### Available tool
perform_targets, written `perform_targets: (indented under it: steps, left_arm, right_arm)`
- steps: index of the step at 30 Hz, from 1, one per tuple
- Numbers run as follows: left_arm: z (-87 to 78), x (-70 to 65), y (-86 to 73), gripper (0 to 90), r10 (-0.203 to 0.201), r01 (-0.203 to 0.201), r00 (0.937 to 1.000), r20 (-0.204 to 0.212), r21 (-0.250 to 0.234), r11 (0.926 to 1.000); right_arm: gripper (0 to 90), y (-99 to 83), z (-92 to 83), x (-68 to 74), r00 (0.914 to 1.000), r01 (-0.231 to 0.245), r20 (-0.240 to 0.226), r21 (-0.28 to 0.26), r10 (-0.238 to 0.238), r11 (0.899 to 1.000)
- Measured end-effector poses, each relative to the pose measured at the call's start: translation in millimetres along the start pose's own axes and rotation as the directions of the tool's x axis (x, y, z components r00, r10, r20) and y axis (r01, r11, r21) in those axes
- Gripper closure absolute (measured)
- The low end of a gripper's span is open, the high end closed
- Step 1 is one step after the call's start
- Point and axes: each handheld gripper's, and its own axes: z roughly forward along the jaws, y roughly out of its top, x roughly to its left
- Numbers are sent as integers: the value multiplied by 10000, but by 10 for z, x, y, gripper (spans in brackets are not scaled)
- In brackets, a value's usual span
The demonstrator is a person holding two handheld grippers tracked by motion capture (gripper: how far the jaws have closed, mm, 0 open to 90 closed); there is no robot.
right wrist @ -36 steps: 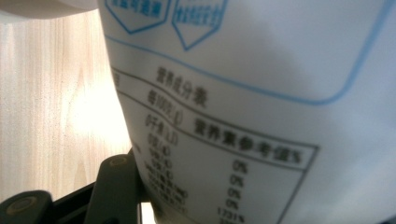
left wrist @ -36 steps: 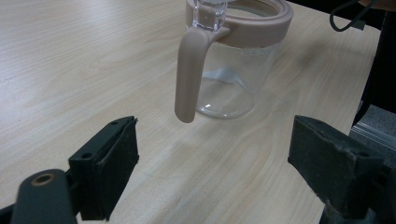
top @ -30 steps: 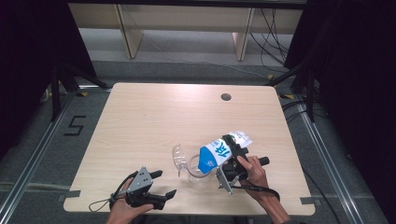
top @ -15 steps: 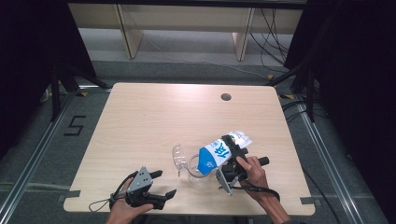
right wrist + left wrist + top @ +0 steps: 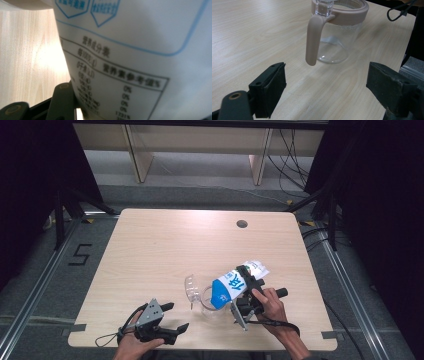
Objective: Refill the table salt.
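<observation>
My right gripper is shut on a white and blue printed pouch, which is held tilted with its lower end over a clear jug. In the right gripper view the pouch with its printed table sits close up, one black jaw pressed against its left side. The jug has a beige rim and a beige handle, and its clear lid stands flipped up. My left gripper rests open at the table's front left, its jaws wide apart toward the jug with nothing between them.
The light wooden table has a round cable hole at its back right. Dark frames and cables stand on the floor to both sides. A "5" is taped on the floor at the left.
</observation>
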Motion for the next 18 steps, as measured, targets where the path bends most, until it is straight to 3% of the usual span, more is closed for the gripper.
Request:
perform_targets:
  steps: [1, 3, 5, 6, 7, 8, 11, 18]
  left_arm:
    - [0, -1, 0, 152, -18, 18, 10000, -6, 4, 10000]
    - [-1, 0, 0, 152, 5, -5, 10000, -2, 9, 10000]
    - [0, -3, -1, 152, -53, 53, 10000, -15, 2, 10000]
    - [4, -11, -6, 152, -229, 229, 9997, 6, -37, 9997]
    - [-1, -8, -2, 152, -125, 125, 9999, -47, 8, 9999]
    - [-1, 0, 0, 152, 2, -2, 10000, -6, 15, 10000]
    - [2, -10, -4, 152, -190, 190, 9998, -22, -10, 9998]
    - [2, -11, -5, 152, -203, 203, 9998, -39, -16, 9998]
  right_arm:
    - [473, 1, -4, 5, 10000, -72, -1, 41, 72, 10000]
    - [474, 6, 2, -16, 9995, 301, 141, -72, -299, 9995]
    - [476, 7, 0, -8, 9997, 229, 72, -38, -228, 9997]
    - [477, 14, -2, -34, 9982, 591, 116, -58, -590, 9982]
    - [477, 22, -4, -61, 9952, 961, 200, -113, -959, 9953]
    - [477, 21, -3, -61, 9954, 942, 209, -125, -940, 9955]
    - [477, 22, -4, -52, 9957, 912, 171, -84, -911, 9958]
    - [477, 20, -4, -46, 9952, 960, 165, -19, -960, 9954]
